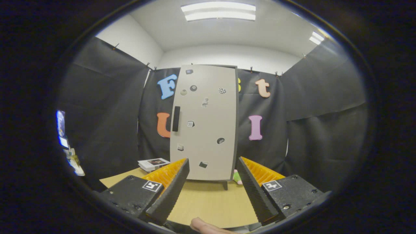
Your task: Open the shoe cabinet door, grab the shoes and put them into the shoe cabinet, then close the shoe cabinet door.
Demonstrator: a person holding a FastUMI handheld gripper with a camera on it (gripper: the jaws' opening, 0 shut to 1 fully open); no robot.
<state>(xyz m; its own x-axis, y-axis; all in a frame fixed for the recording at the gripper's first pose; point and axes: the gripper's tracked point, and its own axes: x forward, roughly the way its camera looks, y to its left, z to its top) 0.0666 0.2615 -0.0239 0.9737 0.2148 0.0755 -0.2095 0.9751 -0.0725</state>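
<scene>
Facing shut cabinet door (204, 123), jaws spread, empty

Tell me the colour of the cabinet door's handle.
Black handle on the pale grey door, clearest in the gripper view.

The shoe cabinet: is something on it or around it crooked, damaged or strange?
Nothing looks damaged. The shoe cabinet stands upright on the table, door shut, with small stickers scattered over it. The gripper is open, short of it. Something pink and green peeks out behind its lower corner; too hidden to identify.
</scene>
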